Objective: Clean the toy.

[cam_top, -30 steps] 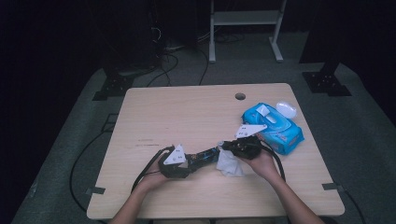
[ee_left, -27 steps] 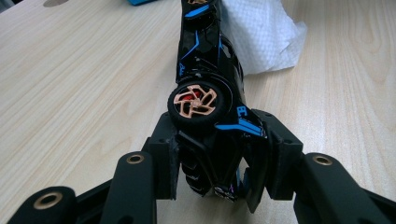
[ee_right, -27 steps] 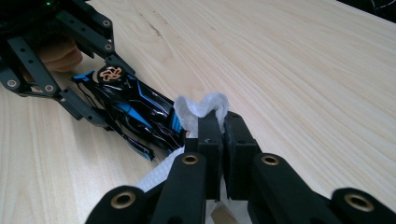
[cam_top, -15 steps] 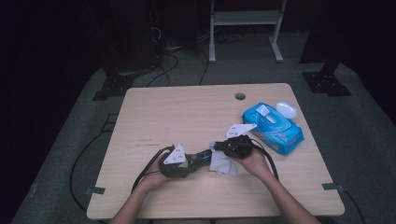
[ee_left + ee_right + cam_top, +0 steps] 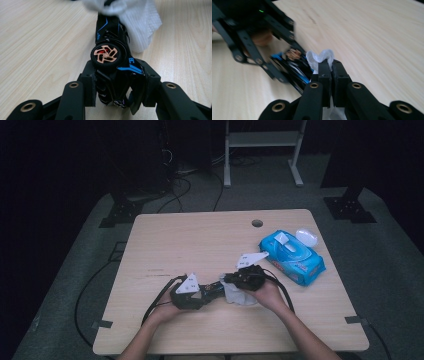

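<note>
A black toy car (image 5: 112,62) with blue stripes and a copper-coloured wheel (image 5: 106,53) lies on its side between the jaws of my left gripper (image 5: 116,87), which is shut on its rear. My right gripper (image 5: 330,72) is shut on a white wipe (image 5: 320,56) and holds it against the far end of the car (image 5: 292,63). In the high view both grippers meet near the table's front middle: the left gripper (image 5: 207,291), the car (image 5: 216,287), the right gripper (image 5: 235,282), and the wipe (image 5: 239,296) bunched under the right hand.
A blue pack of wipes (image 5: 292,257) lies at the right of the wooden table (image 5: 200,240), with a white lid (image 5: 306,237) behind it. A cable hole (image 5: 257,223) sits near the far edge. Cables trail from both grippers off the front left.
My right gripper has shifted left with the wipe, closer over the car. The left gripper and the car have stayed put.
</note>
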A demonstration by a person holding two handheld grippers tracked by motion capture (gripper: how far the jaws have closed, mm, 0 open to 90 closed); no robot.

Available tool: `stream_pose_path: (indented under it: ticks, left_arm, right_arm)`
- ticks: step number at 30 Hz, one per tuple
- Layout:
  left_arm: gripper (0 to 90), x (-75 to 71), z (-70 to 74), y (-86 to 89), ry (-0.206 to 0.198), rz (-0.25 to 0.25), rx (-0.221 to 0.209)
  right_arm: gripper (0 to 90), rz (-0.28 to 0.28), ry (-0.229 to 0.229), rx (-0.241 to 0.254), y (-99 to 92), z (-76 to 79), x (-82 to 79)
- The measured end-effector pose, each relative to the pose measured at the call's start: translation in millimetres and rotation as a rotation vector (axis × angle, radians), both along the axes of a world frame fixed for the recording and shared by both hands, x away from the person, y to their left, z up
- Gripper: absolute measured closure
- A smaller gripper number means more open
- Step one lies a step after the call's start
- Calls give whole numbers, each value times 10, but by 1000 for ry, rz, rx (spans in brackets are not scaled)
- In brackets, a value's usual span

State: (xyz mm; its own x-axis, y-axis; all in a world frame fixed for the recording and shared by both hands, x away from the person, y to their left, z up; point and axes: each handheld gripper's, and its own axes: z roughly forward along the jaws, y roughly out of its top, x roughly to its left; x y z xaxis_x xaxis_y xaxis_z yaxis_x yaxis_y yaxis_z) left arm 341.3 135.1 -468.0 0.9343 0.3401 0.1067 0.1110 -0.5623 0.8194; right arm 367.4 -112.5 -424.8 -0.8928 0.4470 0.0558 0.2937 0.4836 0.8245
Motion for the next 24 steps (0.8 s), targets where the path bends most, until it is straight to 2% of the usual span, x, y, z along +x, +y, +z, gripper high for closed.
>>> stream_pose_path:
  ticks: [6, 9, 12, 16, 17, 20, 22, 24]
  left_arm:
    - [566, -5, 1, -4, -2, -2, 1]
    - [567, -12, 3, -1, -6, -4, 3]
    - [568, -8, 1, 3, -3, -4, 1]
    - [567, -2, -1, 5, -5, -4, 0]
    - [567, -2, -2, 4, -5, -4, -2]
    - [560, 2, 0, 8, -2, -5, 3]
    - [484, 10, 4, 1, 5, 8, 2]
    - [329, 14, 9, -11, 5, 35, 7]
  right_arm:
    - [864, 113, 44, 42, 382, -11, -46]
    - [864, 124, 26, 16, 436, -13, -60]
    - [864, 89, 20, 11, 317, 6, -24]
    - [864, 15, -5, -19, 46, 9, 49]
    - [863, -6, 0, -14, -46, 6, 66]
    - [864, -49, -22, -21, -188, 7, 57]
    - [864, -50, -19, -2, -230, -22, 44]
    - [864, -54, -22, -2, -229, -25, 34]
